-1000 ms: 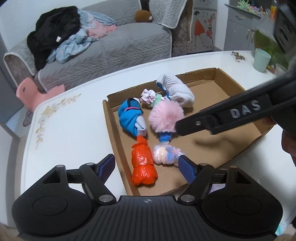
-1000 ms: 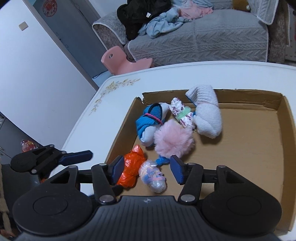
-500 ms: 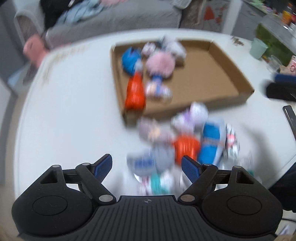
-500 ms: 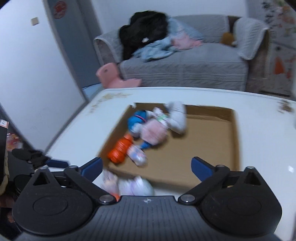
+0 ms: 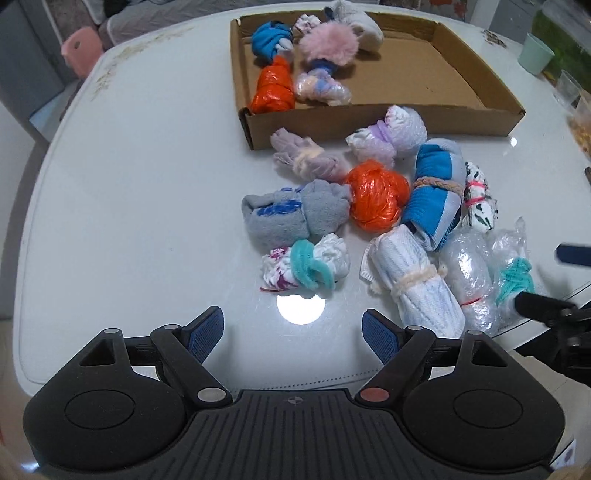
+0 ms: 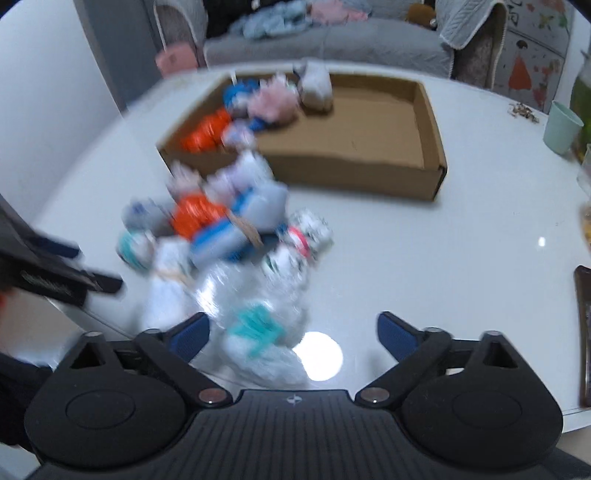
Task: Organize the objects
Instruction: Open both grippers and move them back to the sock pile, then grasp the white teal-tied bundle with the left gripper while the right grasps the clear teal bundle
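Since a second ago both grippers have pulled back from over the cardboard box (image 5: pixel 388 125) toward the near edge of the white table (image 5: pixel 129 221), so a heap of loose bundles outside the box has come into sight. The left gripper (image 5: pixel 293 330) hangs released, its blue pads wide apart over bare tabletop at the near edge, holding nothing. The right gripper (image 6: pixel 293 332) is likewise spread wide; its view is smeared by motion, and a clear plastic bundle with a teal tie (image 6: pixel 258 332) sits just ahead between its fingers, untouched as far as can be told. Inside the box, crowded into its far left corner, lie an orange plastic bundle (image 5: pixel 271 88), a pale wrapped bundle (image 5: pixel 321 86), a pink fluffy ball (image 5: pixel 328 44), a blue sock roll (image 5: pixel 269 37) and a white sock (image 5: pixel 360 24). On the table just in front of the box's near wall, touching one another, lie a lilac bundle (image 5: pixel 306 158), a purple-tied bundle (image 5: pixel 391 134), an orange ball of plastic (image 5: pixel 376 199), a grey sock roll (image 5: pixel 291 214), a blue-and-grey roll bound with cord (image 5: pixel 436 195), a teal-tied white bundle (image 5: pixel 306 267) and a white ribbed roll (image 5: pixel 413 280). A mint cup (image 5: pixel 535 53) stands at the far right edge.
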{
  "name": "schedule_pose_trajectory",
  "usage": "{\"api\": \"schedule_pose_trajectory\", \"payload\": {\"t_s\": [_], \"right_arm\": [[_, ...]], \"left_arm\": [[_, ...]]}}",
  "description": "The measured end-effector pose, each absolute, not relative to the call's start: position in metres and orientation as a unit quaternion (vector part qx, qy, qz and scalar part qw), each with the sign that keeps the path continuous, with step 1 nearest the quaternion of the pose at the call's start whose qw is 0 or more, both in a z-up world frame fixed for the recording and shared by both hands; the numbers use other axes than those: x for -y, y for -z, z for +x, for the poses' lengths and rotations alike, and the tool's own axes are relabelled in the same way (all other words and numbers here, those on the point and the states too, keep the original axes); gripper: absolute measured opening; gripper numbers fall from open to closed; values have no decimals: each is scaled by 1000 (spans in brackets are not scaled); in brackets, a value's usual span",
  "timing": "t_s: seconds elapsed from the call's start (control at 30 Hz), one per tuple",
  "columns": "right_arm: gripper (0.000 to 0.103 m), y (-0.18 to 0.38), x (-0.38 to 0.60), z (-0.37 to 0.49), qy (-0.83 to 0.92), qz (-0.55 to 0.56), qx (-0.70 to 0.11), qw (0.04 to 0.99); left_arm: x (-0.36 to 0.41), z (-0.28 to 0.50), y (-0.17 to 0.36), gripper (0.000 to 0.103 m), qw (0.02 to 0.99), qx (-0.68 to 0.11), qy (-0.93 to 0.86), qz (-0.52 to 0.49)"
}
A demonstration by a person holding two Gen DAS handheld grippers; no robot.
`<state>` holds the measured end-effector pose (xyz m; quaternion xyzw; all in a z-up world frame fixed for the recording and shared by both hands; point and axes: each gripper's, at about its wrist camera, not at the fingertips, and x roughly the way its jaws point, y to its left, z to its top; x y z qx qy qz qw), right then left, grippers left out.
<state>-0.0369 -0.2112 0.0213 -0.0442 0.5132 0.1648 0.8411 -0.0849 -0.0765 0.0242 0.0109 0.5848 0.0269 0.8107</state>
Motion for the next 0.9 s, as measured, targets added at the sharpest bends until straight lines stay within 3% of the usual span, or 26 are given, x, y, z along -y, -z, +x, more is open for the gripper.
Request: {"api": "schedule_pose_trajectory", "payload": {"t_s": [0.23, 0.53, 0.73, 0.9], "right_arm": [[71, -9, 212, -30, -172, -33, -523, 834], [77, -6, 228, -27, -148, -15, -528, 836], [79, 1, 220, -24, -154, -17, -536, 830], [70, 3, 211, -23, -168, -31, -535, 827]], "left_arm": [[73, -76, -8, 86, 817, -574, -56, 2], [71, -73, 1, 86, 827, -557, -77, -12], [70, -70, 4, 91, 835, -543, -90, -17], [73, -69, 5, 92, 845, -528, -86, -14]]}}
